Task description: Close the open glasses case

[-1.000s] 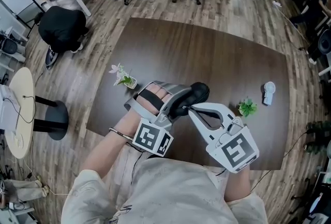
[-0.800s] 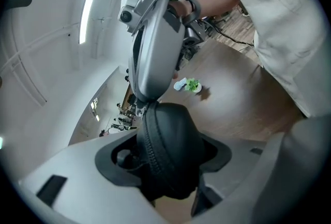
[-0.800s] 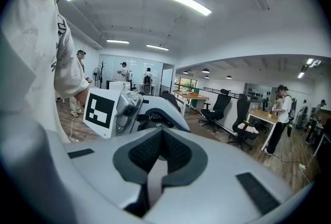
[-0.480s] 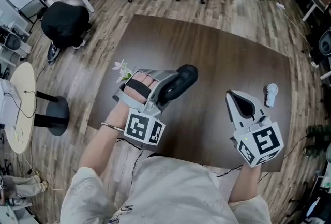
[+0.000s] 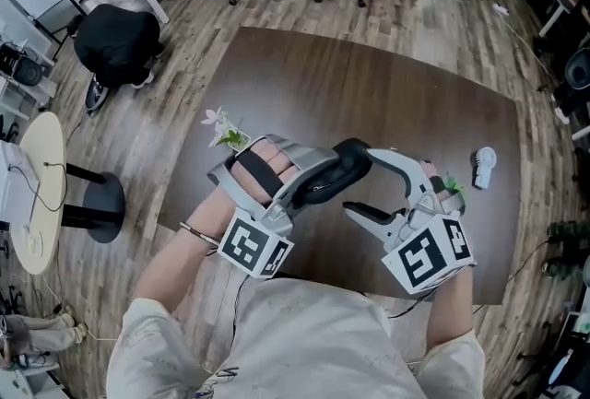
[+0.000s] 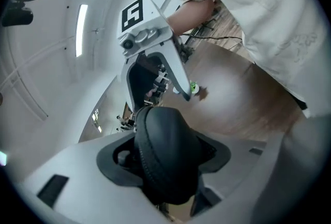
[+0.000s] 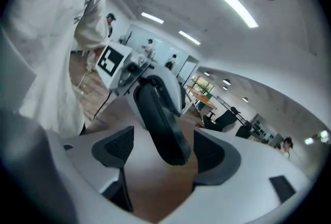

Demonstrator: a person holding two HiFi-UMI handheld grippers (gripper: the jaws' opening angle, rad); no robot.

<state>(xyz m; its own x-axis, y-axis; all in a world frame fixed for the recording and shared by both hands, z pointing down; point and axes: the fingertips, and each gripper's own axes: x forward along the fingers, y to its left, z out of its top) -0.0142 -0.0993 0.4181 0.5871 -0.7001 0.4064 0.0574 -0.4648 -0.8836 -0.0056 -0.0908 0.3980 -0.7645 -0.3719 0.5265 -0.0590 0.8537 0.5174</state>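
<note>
— Where was the glasses case (image 5: 343, 169)?
— Held off the bench (image 5: 369, 84), above its front part. The left claw (image 5: 313, 178) clamped it across the body, and the case looked closed.
— And the right claw (image 5: 361, 181)?
— Its jaws had just been opening and stood wide, one on each side of the case's free end, pads clear of it.
— Anything else?
— A white-flowered plant (image 5: 224, 132) by the left edge and a green plant (image 5: 449, 185) toward the right edge.

Free tabletop (image 5: 378, 93) beyond glasses case (image 5: 348, 159)
</note>
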